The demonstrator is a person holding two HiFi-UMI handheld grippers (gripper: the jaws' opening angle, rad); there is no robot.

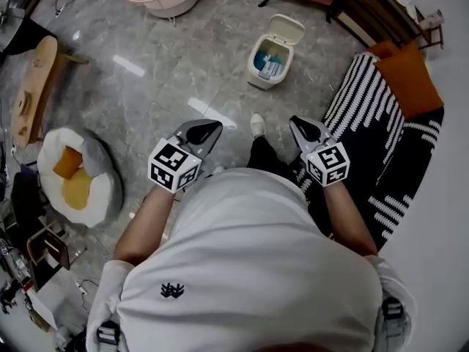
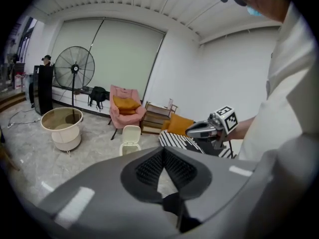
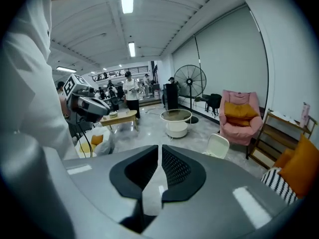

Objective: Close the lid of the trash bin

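Left gripper: jaws together, empty; held at waist height, probably just carried until the bin is in reach.
Right gripper: jaws all but touching, nothing between; same carry, aimed forward.
Trash bin: on the floor ahead, slightly right, well apart from both grippers.
Lid: raised on the far hinge edge, inner face toward the person; long axis runs upward, tilting away.

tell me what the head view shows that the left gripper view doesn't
Only the head view: the inside of the trash bin, with blue items in it, and a white pet bed with orange cushions. Only the left gripper view: a standing fan, and the left gripper with its jaws shut on nothing. Both: the trash bin with its lid up, the right gripper, the striped rug.
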